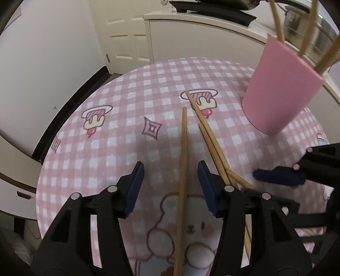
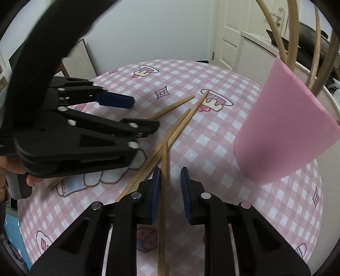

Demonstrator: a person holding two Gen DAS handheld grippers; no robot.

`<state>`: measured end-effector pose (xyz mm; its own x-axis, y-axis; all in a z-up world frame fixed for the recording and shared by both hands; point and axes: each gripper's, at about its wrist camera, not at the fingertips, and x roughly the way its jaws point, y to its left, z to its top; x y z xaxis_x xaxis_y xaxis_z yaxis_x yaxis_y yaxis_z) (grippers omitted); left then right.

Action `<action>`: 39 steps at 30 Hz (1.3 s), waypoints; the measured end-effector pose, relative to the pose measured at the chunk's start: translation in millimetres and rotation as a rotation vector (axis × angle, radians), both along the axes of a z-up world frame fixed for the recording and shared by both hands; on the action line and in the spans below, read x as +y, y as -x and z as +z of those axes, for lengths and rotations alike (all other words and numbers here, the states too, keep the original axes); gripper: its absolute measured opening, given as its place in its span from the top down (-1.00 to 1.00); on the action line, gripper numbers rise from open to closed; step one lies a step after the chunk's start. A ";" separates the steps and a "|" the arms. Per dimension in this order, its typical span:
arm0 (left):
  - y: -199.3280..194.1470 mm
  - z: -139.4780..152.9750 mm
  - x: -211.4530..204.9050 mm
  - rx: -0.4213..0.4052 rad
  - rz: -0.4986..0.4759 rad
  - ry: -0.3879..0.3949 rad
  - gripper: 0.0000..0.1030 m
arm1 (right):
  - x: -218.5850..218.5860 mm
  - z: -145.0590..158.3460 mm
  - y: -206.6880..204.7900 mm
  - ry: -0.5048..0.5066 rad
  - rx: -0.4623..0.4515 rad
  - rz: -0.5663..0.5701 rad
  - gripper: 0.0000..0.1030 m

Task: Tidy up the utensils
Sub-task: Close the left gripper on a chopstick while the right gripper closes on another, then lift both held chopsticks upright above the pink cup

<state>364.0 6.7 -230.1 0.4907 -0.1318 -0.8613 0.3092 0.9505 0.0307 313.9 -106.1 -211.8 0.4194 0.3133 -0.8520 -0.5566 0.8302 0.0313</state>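
Observation:
Several wooden chopsticks lie loose on the pink checked tablecloth. In the left wrist view my left gripper (image 1: pixel 171 186) stands open, its blue pads either side of one chopstick (image 1: pixel 183 157) that lies flat on the cloth, untouched. A pair of chopsticks (image 1: pixel 209 135) lies just to its right. My right gripper (image 2: pixel 170 189) is narrowly open around another chopstick (image 2: pixel 163 169), which runs close along the left pad, with a gap to the right pad. The pink cup (image 2: pixel 282 131) (image 1: pixel 282 89) stands at the right and holds several chopsticks (image 2: pixel 291 31). The left gripper (image 2: pixel 144 113) shows at the left of the right wrist view.
The round table's edge (image 1: pixel 70 118) curves away at the left, with floor below it. A white cabinet (image 1: pixel 201 42) with a steel pot (image 1: pixel 297 19) stands behind the table, and a white door (image 1: pixel 125 31) beyond. A person's hand (image 2: pixel 31 180) holds the left gripper.

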 end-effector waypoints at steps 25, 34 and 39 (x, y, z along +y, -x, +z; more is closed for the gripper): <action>-1.3 1.9 -9.3 -0.049 -0.043 0.030 0.89 | -0.8 2.2 -11.2 0.016 -0.017 -0.024 0.92; 43.9 42.7 14.1 -0.107 -0.020 0.135 0.89 | -8.5 49.7 20.0 -0.048 -0.112 -0.018 0.92; 74.3 79.8 23.2 -0.168 -0.022 0.200 0.89 | -14.9 90.0 42.3 -0.088 -0.191 -0.019 0.92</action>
